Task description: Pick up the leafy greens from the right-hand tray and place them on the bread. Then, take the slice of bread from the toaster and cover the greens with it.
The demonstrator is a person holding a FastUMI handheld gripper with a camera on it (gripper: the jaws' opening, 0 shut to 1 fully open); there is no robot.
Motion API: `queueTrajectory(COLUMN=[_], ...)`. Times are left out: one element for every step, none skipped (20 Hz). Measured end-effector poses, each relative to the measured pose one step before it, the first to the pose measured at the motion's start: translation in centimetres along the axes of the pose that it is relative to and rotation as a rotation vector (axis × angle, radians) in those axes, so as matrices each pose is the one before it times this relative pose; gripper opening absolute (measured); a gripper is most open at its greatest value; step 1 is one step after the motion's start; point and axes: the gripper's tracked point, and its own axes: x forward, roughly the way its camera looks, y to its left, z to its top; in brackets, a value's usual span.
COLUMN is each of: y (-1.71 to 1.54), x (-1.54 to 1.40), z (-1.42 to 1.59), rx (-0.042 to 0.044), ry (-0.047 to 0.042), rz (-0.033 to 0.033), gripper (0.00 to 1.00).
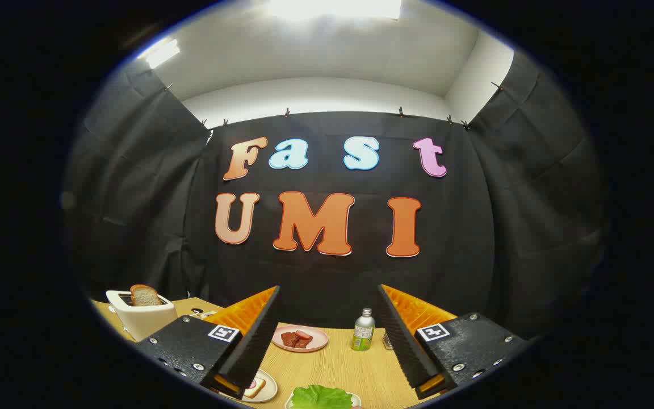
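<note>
Gripper (327, 335) wide open, empty; leafy greens (321, 396) below between fingers, toaster (139, 318) beyond-left.

On the worktop (332, 369), leafy greens (321, 396) lie nearest, toaster (139, 318) with bread (144, 295) far left, bottle (363, 329) beyond

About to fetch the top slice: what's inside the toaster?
One bread slice stands in the toaster, its top poking out; its lower part is hidden. The gripper is open, holding nothing.

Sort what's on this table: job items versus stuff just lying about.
Job: green leafy lettuce on its tray; bread slice on the small white plate; brown toast slice in the white toaster; open hand-held gripper.
Lying about: pink plate of red meat pieces; green-labelled bottle.
</note>
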Motion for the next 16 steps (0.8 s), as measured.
queueTrajectory(y=[0.021, -0.066, 0.084, 0.008, 0.066, 0.059, 0.019, 0.102, -0.001, 0.104, 0.057, 0.025, 0.288, 0.306, 0.211, 0.166], x=[0.063, -0.035, 0.007, -0.025, 0.03, -0.089, 0.044, 0.037, 0.008, -0.025, 0.139, 0.105, -0.074, 0.087, 0.053, -0.028], z=[0.066, 0.103, -0.03, 0.144, 0.1, 0.17, 0.107, 0.1, -0.021, -0.134, -0.132, -0.219, -0.266, -0.305, -0.277, -0.136], rx=[0.0002, -0.00021, -0.00035, -0.00027, -0.00068, 0.00078, 0.00213, 0.00449, 0.00538, 0.00542, 0.00437, 0.00916, 0.01444, 0.0159, 0.01318, 0.01009], ry=[-0.0005, -0.00018, -0.00102, -0.00026, -0.00001, 0.00033, 0.00056, 0.00019, 0.00338, 0.00582, 0.00661, 0.01084, 0.01535, 0.01456, 0.01537, 0.00916], rz=[0.00084, -0.00165, 0.00193, 0.00022, 0.00095, -0.00075, 0.00063, 0.00193, 0.00219, 0.00298, 0.00319, -0.00048, 0.00925, 0.0108, 0.01061, 0.01174], gripper=[0.98, 0.98, 0.98, 0.98, 0.98, 0.98, 0.98, 0.98, 0.98, 0.98, 0.98, 0.98, 0.98, 0.98, 0.98, 0.98])
